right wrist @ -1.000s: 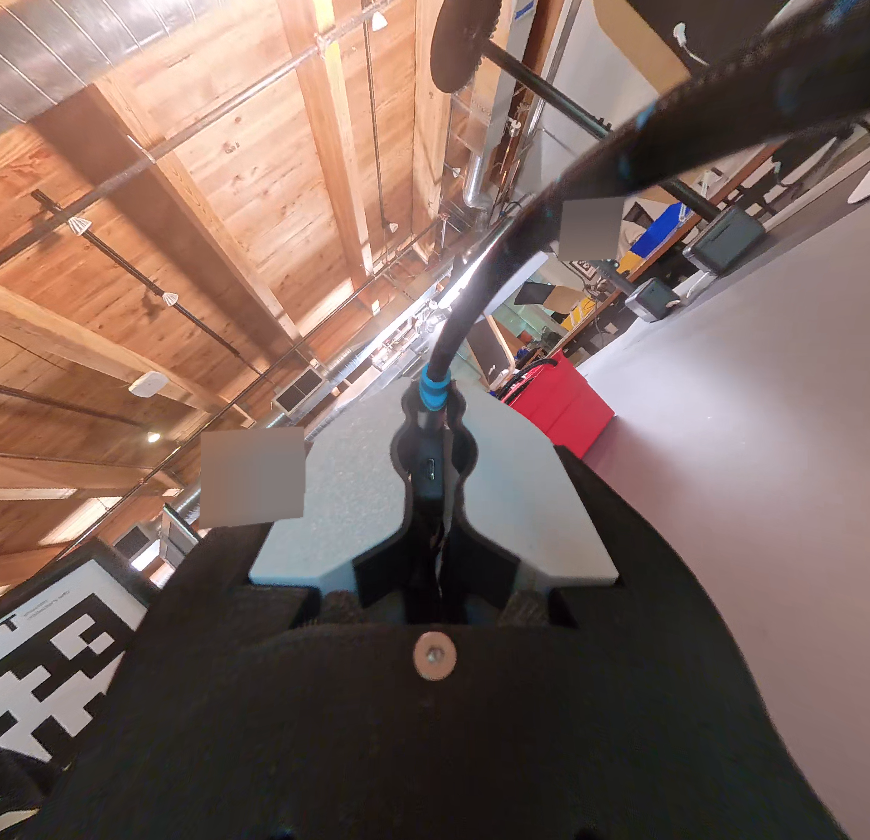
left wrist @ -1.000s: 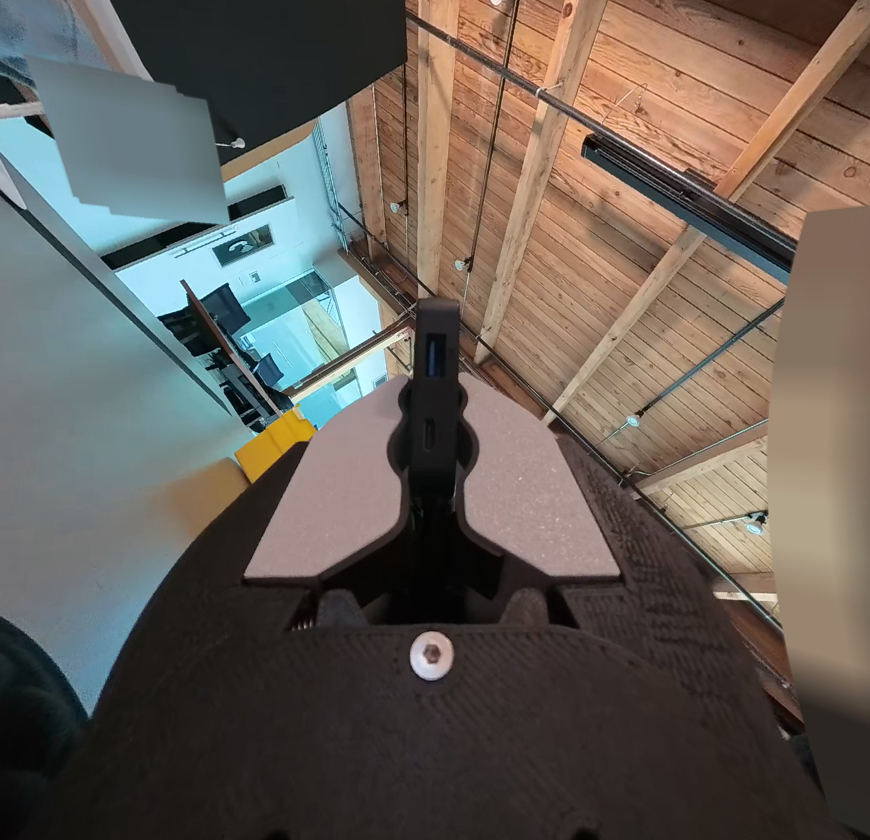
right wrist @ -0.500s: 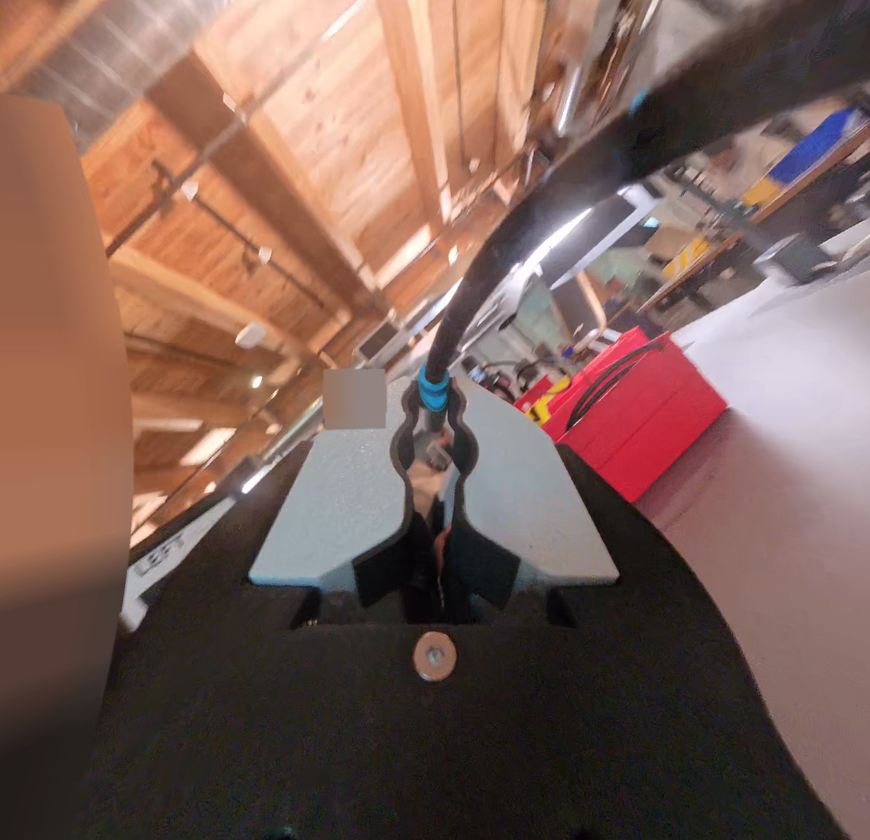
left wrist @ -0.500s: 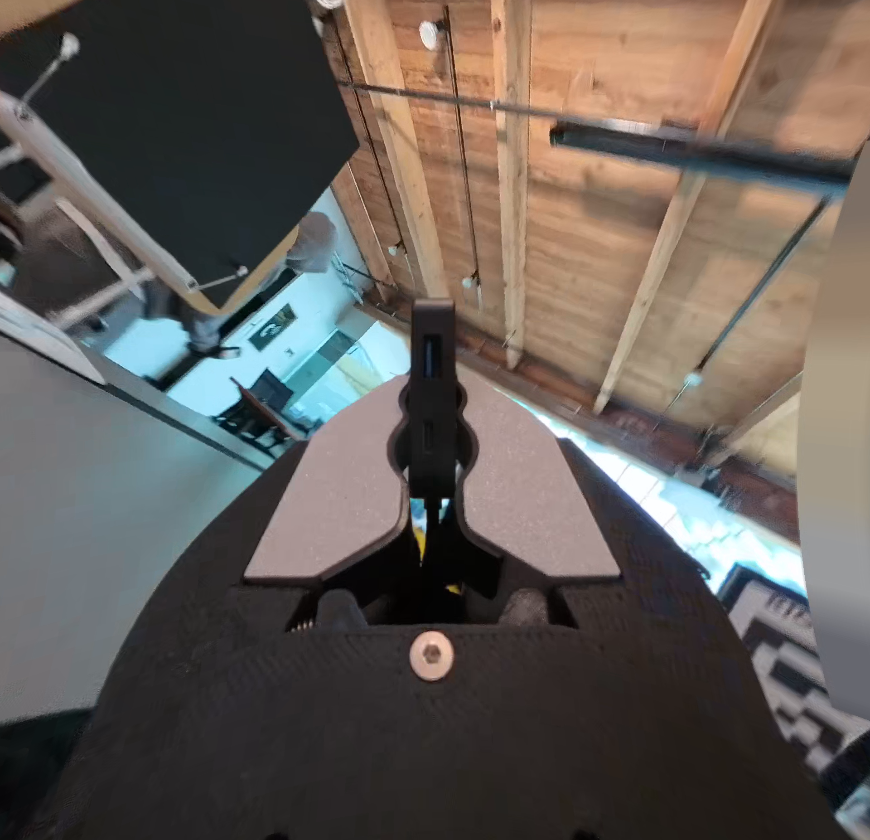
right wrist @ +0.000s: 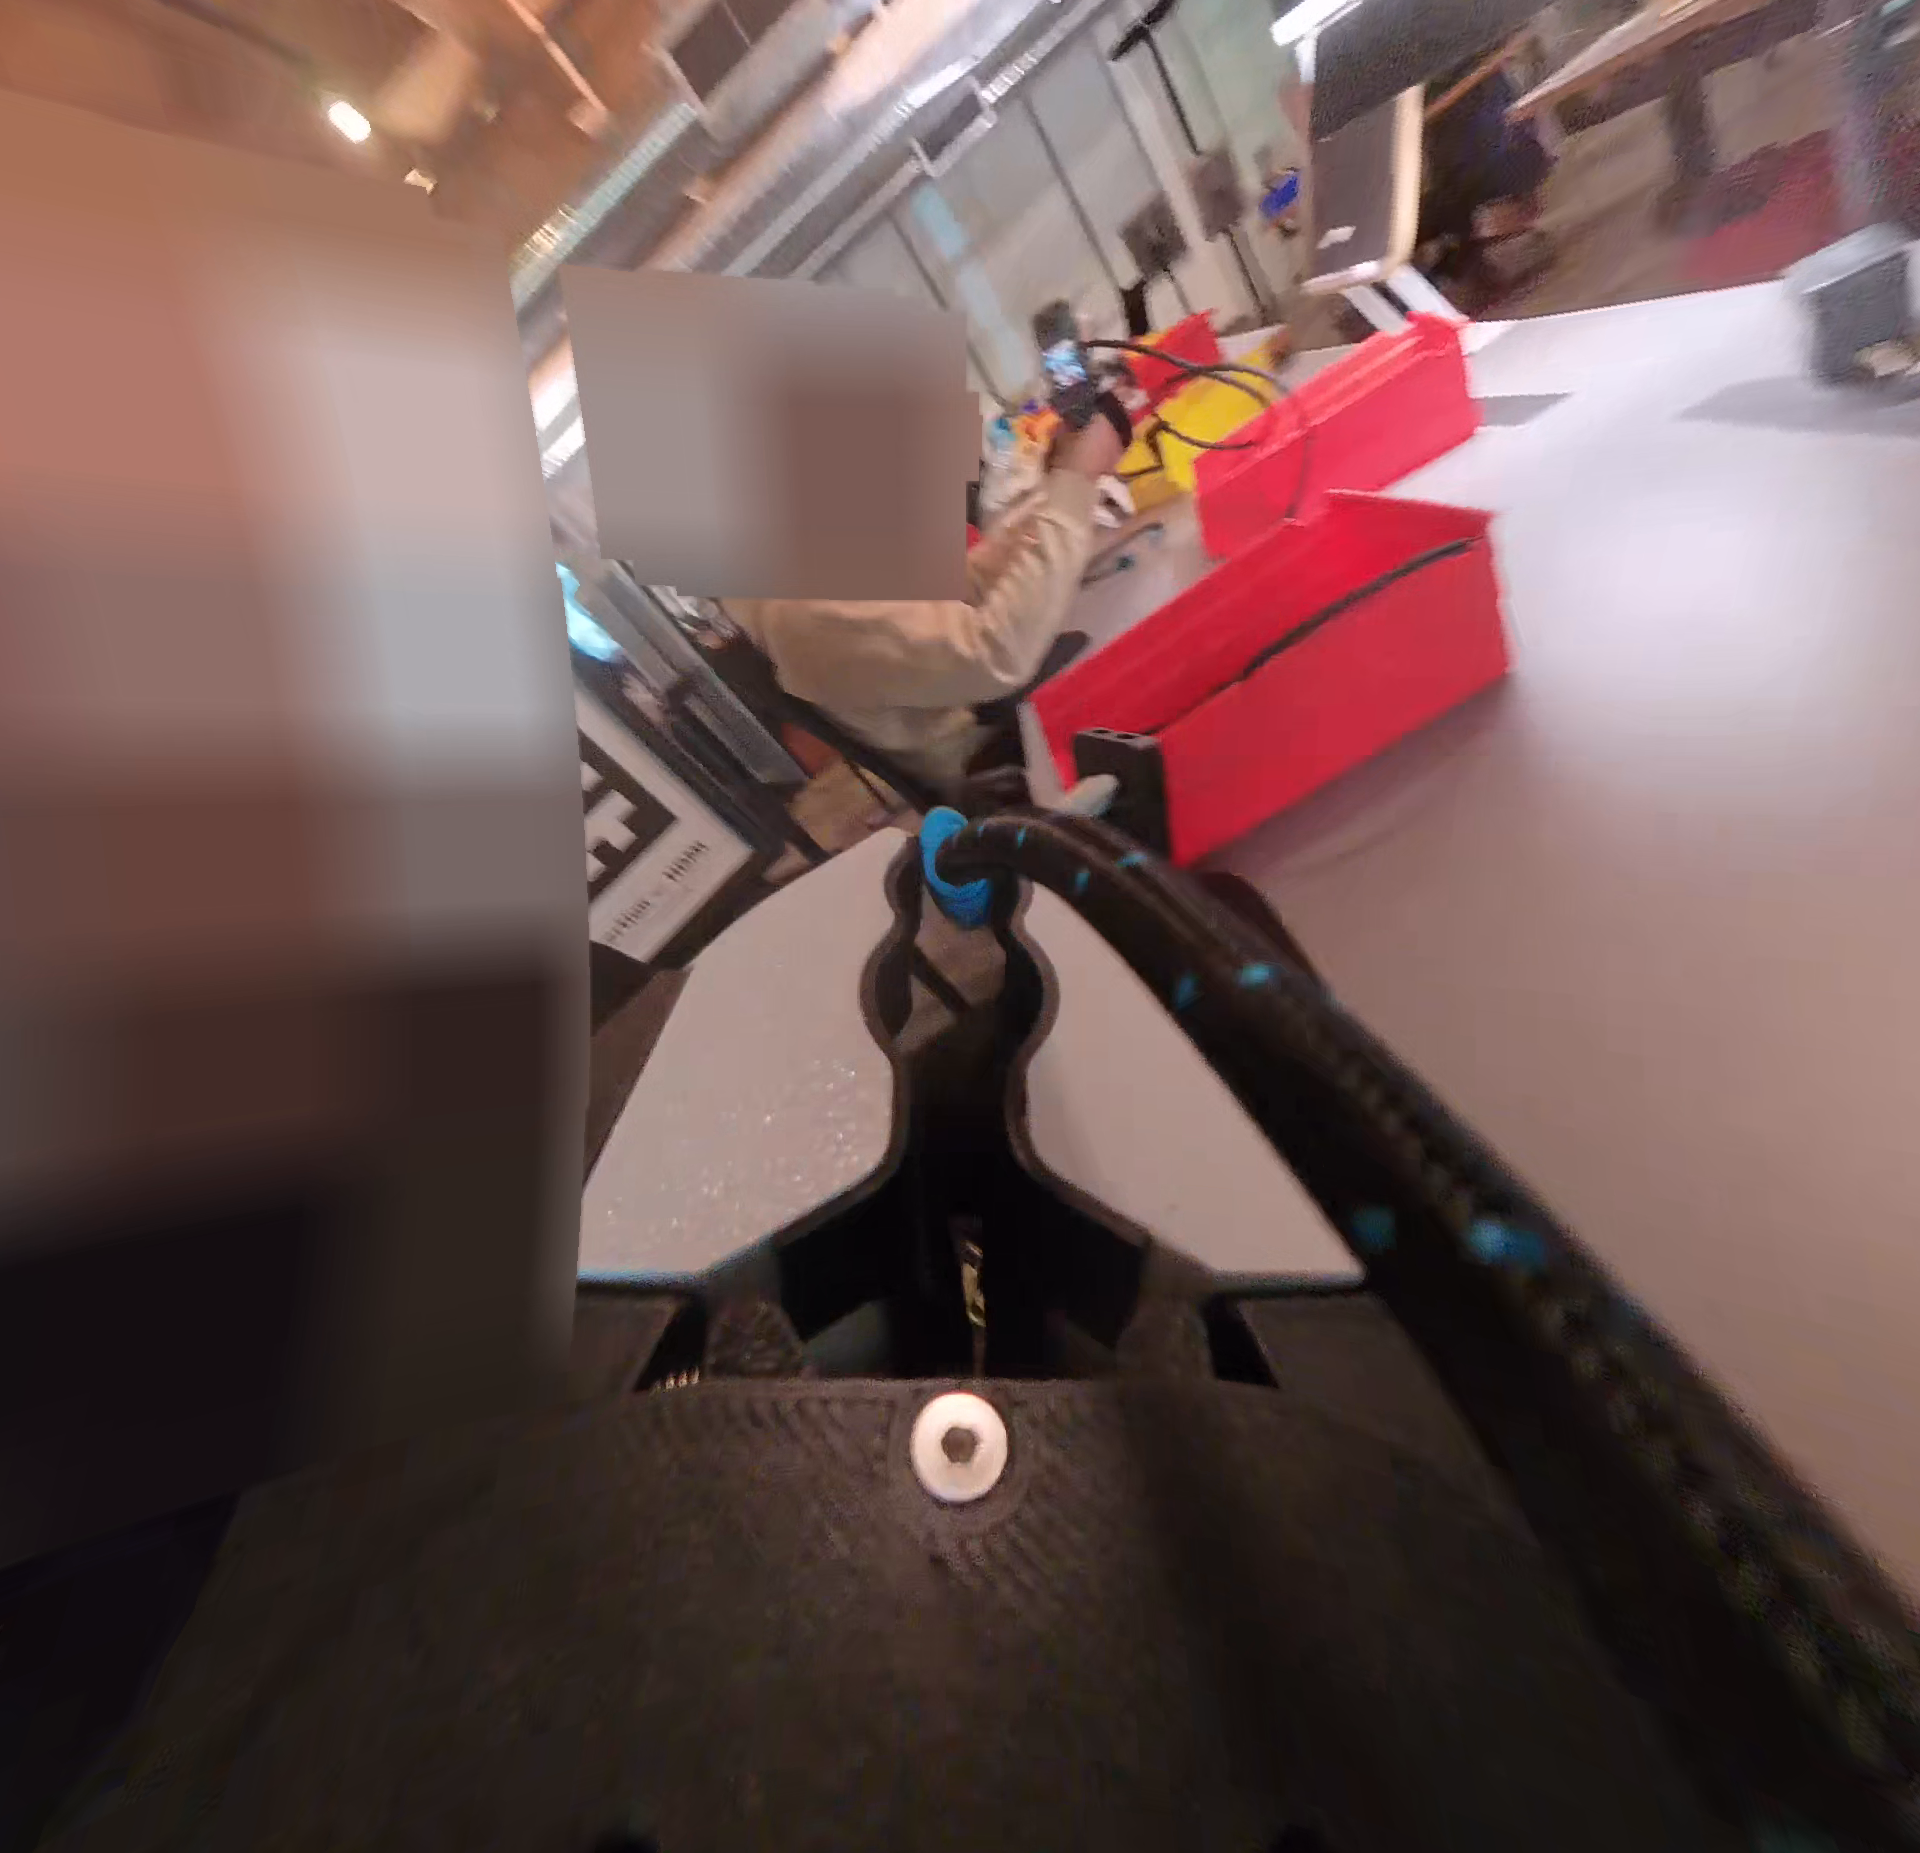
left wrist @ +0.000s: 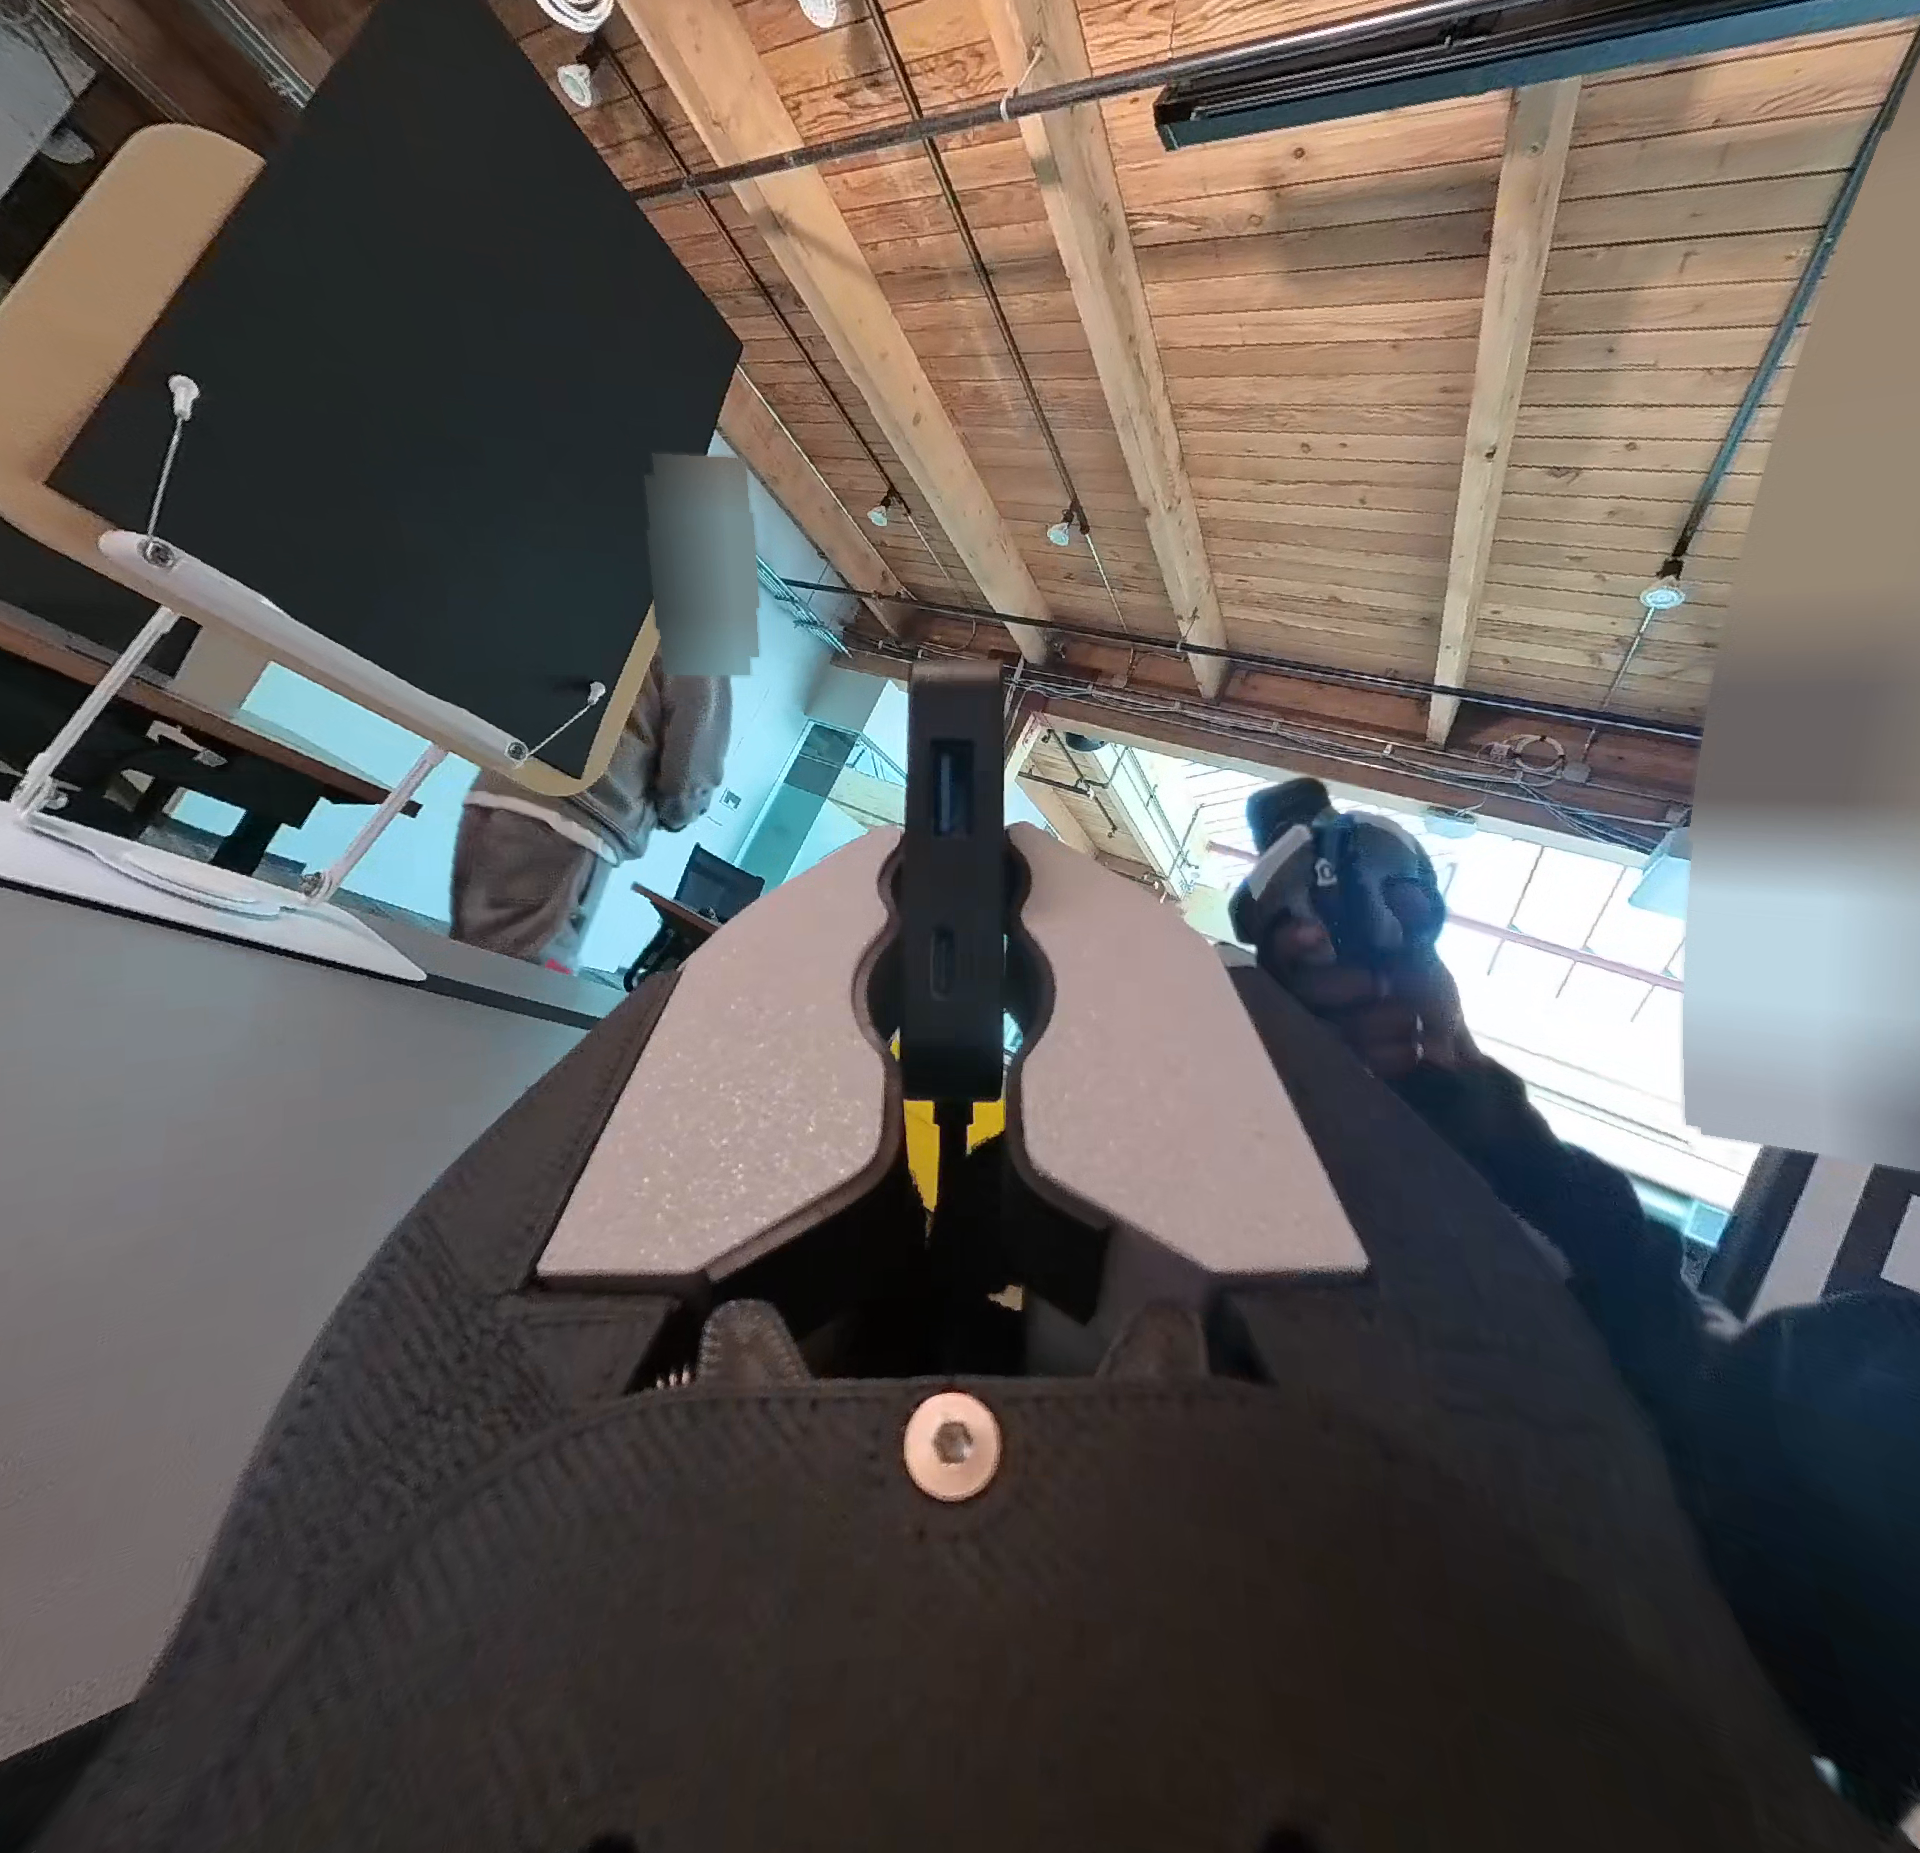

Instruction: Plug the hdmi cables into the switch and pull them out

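The jaws of the left gripper [left wrist: 951, 930] are closed tight on a slim black rectangular plastic switch [left wrist: 951, 868], which stands upright between the two pale grey, grainy, wing-shaped fingers [left wrist: 748, 1086] and rises past their tips. The right gripper [right wrist: 956, 899] has its jaws narrowed to a thin gap at the tips, pinching the blue strain-relief collar [right wrist: 951, 868] of a thick black braided hdmi cable with blue flecks [right wrist: 1351, 1107]; whether the cable's plug is inside the grip cannot be told.

Only the left wrist view shows the switch's narrow face, with a blue-lined rectangular port near its top and a small oval port lower down. Well above the switch runs a ceiling of warm wooden planks and beams [left wrist: 1299, 297]; to the left of the switch lie a flat grey tabletop [left wrist: 208, 1128] and a black rectangular panel on a white stand [left wrist: 395, 349], and to its right a hand holding a dark gripper [left wrist: 1340, 910]. A yellow patch shows just below the switch, between the fingers.

Only the right wrist view, which is blurred, shows the cable: it arcs from the fingertips to the right and down toward the camera, over the right finger. Beyond the right gripper, open red plastic bins [right wrist: 1299, 681] sit on a grey table, and a small black box [right wrist: 1127, 775] stands at the near end of the closest bin. A person in a beige sleeve [right wrist: 935, 650] sits left of the bins.
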{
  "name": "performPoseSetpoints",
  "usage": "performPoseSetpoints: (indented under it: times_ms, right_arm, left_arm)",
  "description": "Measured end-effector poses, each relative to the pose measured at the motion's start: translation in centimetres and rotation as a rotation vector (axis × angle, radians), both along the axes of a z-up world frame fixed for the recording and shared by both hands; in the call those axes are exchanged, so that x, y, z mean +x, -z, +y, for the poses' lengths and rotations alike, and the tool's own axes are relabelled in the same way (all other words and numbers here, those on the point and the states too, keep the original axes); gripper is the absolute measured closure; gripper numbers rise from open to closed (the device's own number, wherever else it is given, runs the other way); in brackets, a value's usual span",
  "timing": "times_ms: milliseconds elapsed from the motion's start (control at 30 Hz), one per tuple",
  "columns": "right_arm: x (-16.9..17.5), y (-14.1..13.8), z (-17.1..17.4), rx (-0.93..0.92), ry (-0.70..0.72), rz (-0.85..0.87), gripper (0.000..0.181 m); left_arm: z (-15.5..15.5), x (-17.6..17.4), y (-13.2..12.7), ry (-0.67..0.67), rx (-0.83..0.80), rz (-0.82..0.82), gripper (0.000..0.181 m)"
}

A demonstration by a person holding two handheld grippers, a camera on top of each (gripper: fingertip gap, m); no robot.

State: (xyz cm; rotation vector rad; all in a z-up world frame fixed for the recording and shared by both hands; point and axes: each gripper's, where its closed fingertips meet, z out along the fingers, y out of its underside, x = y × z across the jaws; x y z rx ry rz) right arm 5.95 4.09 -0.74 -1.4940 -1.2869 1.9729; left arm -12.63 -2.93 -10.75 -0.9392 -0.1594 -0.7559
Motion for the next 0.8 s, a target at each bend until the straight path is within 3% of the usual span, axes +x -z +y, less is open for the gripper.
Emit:
performPoseSetpoints:
  times_ms: [200,333,433,567,800]
  right_arm:
    - [6.5,0.2,7.7,0.246,0.085,-0.066,0.167]
    - [9.8,1.0,9.3,0.395,-0.025,0.034,0.167]
    - [10.9,3.7,11.2,0.513,-0.042,-0.023,0.167]
    - [11.5,7.8,11.6,0.51,-0.042,-0.096,0.167]
    - [14.2,15.5,13.6,0.447,0.085,-0.45,0.167]
  left_arm:
    - [0.0,0.1,0.0,0.007,0.005,0.001,0.168]
    - [0.0,0.1,0.0,0.011,0.004,-0.002,0.168]
    - [0.1,0.3,0.1,0.015,-0.001,0.006,0.168]
    - [0.1,0.3,0.1,0.021,0.001,0.005,0.168]
    - [0.1,0.3,0.1,0.026,0.003,0.004,0.168]
